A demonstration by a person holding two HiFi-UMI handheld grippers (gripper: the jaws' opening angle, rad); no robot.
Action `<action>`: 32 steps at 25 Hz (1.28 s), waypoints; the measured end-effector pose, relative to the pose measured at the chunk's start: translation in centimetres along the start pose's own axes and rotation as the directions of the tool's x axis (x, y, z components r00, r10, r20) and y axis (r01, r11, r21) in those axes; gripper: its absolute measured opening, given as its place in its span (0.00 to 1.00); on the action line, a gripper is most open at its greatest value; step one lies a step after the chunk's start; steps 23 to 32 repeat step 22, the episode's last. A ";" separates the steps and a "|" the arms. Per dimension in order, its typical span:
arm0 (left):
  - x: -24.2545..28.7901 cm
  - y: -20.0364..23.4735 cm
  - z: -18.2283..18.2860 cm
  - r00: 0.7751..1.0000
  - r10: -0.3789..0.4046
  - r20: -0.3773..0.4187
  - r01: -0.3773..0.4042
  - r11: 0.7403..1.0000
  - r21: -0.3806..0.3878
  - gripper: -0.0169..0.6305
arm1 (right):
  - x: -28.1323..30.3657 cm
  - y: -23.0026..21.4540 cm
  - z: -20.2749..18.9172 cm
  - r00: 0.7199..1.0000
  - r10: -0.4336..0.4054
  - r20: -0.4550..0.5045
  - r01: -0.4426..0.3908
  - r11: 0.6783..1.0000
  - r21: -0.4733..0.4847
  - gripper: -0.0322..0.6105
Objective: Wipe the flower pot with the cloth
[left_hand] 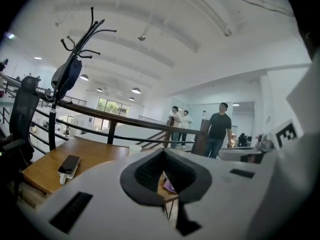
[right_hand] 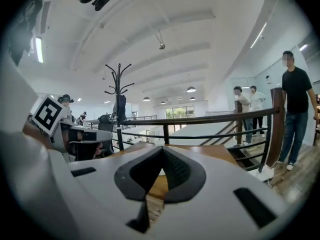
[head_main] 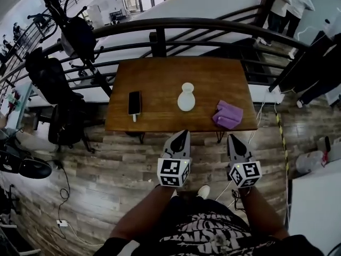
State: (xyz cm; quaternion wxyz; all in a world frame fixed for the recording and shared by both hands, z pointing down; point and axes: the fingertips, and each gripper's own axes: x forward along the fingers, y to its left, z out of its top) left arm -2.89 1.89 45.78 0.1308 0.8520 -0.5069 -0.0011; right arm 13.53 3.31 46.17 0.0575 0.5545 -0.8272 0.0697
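Head view, steeply down: finds the pot [head_main: 186, 97], white and gourd-shaped, upright near the middle of the wooden table [head_main: 160, 73]. Finds the cloth [head_main: 228, 115], purple and crumpled, to the right of the pot near the table's front right corner, apart from the pot. Places the left gripper [head_main: 183, 134] and the right gripper [head_main: 233, 138] over the plank floor [head_main: 106, 159], just short of the table's front edge, tips aimed at the table. Puts the pot ahead of the left gripper and a little to its right. Puts the cloth almost straight ahead of the right gripper, near but untouched.

Left gripper view: shows the jaws together at the tips with nothing clamped. Catches a sliver of the purple cloth [left_hand: 170, 186] through the gap behind the pads, lying beyond them on the table.

Right gripper view: shows the jaws closed the same way, empty, with bare tabletop beyond.

Also on the table: a black phone [head_main: 134, 103], left of the pot, apart from it.

As for writing: black-and-white square markers [head_main: 171, 169] on each gripper's cube, patterns only. White lettering across a black shirt [head_main: 213, 233] at the bottom of the head view, too warped to read.
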 end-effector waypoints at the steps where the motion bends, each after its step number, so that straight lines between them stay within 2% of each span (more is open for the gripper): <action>1: -0.1 -0.5 -0.2 1.000 -0.002 -0.005 0.002 1.000 0.005 0.03 | -0.2 -0.1 0.0 1.000 0.005 -0.002 -0.005 1.000 -0.002 0.05; 7: 0.2 -1.7 0.0 1.000 0.012 -0.013 -0.011 0.999 0.033 0.03 | -0.6 -1.0 0.4 1.000 0.017 -0.008 -0.017 1.000 -0.007 0.05; 22: 0.0 -1.4 0.5 0.999 0.051 0.001 -0.051 0.999 0.006 0.03 | 0.0 -1.0 0.6 0.998 0.057 -0.017 -0.058 0.998 -0.030 0.05; 32: 0.0 -1.4 0.5 0.999 0.051 0.001 -0.051 0.999 0.006 0.03 | 0.0 -1.0 0.6 0.998 0.057 -0.017 -0.058 0.998 -0.030 0.05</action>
